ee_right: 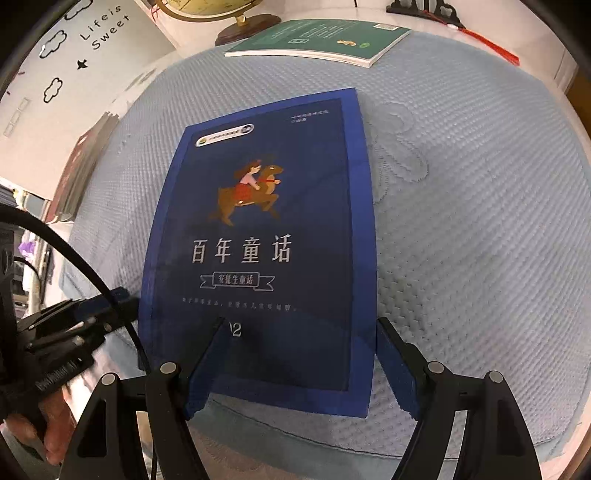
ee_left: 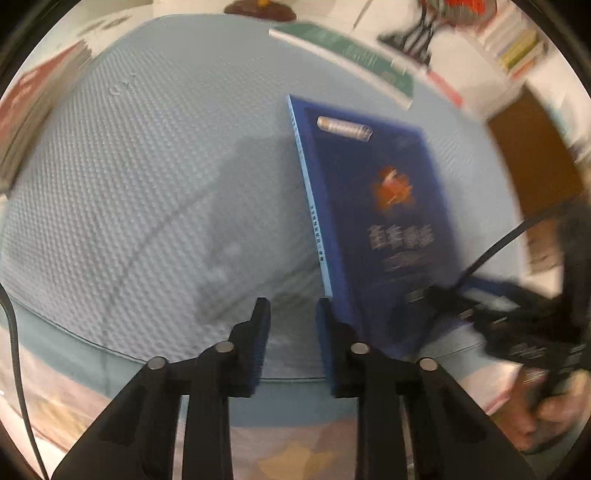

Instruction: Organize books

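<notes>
"Blue cover, thin and bendy. Is that the blue book (ee_right: 258, 240) we have to tidy?" asks the first one.

"Yes. It lies face up in the middle of the quilted blue pad (ee_right: 480, 221). The green book (ee_right: 321, 40) is at the far edge, well apart."

"Will it be heavy?"

"I think not. It looks like a light paperback, and the cover looks smooth, so it may slip. It lies flat, so I would take it by an edge or a corner. Near the spine it bends the least."

"What is the right gripper (ee_right: 301, 320) doing?"

"Its jaws are wide apart over the near end of the book. One finger is above the cover, the other just past the right edge. It holds nothing."

"And the left gripper (ee_left: 292, 301)?"

"Its jaws leave only a small gap, and just the pad shows in it. One finger is right beside the book's near left corner. I can't tell if it touches."

"Can you read anything?"

"The cover says 百年童话, then 安徒生童话, and 02 lower down. The white board (ee_right: 99, 29) behind says Life is Sweet. The small print is too tiny."
</notes>
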